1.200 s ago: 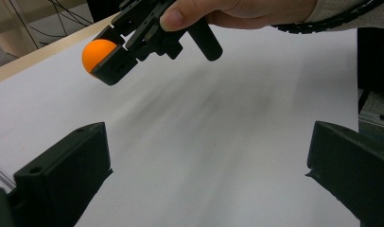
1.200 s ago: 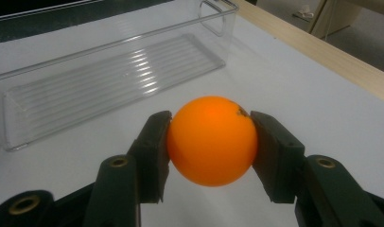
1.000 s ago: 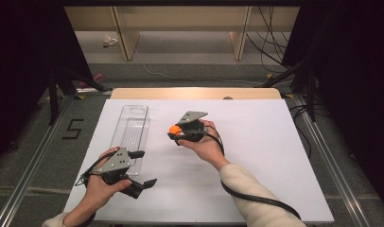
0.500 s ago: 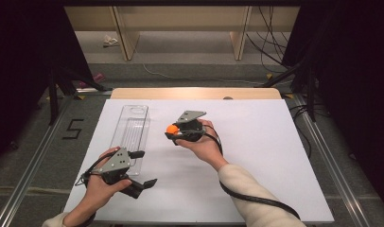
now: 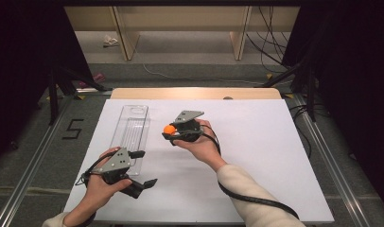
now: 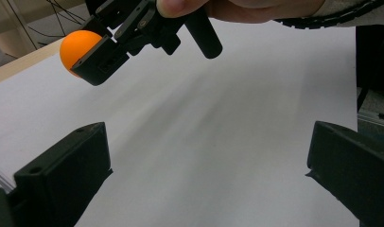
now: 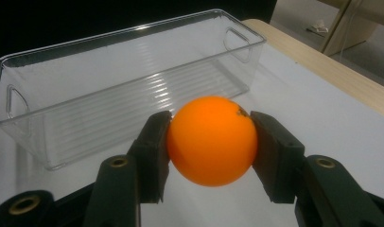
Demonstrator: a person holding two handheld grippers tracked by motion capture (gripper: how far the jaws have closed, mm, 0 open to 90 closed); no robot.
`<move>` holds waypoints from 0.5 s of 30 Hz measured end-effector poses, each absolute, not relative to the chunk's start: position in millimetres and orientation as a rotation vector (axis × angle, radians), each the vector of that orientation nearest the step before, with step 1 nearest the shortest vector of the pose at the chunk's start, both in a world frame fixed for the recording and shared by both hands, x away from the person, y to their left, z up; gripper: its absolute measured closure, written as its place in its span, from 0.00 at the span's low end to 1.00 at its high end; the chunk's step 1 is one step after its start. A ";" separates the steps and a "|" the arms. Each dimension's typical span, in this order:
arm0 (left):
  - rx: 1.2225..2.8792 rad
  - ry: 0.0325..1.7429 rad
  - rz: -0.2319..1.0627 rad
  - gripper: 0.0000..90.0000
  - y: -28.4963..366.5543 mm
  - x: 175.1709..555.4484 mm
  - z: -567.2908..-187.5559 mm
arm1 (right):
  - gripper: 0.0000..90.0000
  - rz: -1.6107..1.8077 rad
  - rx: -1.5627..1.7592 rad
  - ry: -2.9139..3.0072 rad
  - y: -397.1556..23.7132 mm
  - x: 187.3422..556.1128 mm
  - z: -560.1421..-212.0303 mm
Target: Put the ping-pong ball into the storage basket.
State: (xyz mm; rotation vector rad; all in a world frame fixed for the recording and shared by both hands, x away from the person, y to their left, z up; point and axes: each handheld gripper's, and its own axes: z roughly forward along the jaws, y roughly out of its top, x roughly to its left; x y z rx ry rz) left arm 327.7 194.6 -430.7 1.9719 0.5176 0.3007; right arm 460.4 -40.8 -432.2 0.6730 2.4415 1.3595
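I see a white sheet (image 5: 275, 156) covering the table, with a strip of pale wood (image 5: 195, 93) showing at its far edge. A black number 5 (image 5: 73, 128) is marked on the grey floor (image 5: 34, 156) to the left. Beyond, black cables (image 5: 270, 42) trail past pale wooden uprights (image 5: 125, 38).

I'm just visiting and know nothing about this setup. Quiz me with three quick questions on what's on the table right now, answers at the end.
1. True or false: the orange ball is lying loose on the white table.
2. Which hand-held gripper has its jaws wide apart with nothing between them: A) the left hand-held gripper, B) the right hand-held gripper, C) both?
3. Fill in: the clear plastic bin beyond the ball currently holds ____.

Key
1. False: it is clamped between the right hand-held gripper's jaws, lifted off the surface.
2. A.
3. Nothing; it is empty.
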 end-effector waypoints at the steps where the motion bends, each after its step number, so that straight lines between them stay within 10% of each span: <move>1: 1.972 0.517 0.301 0.00 194.6 327.7 -430.7 | 0.57 1.361 0.674 2.441 -40.4 460.3 -432.1; 15: 1.975 0.517 0.304 0.00 194.3 327.8 -430.8 | 0.57 1.372 0.635 2.443 -32.4 455.5 -426.6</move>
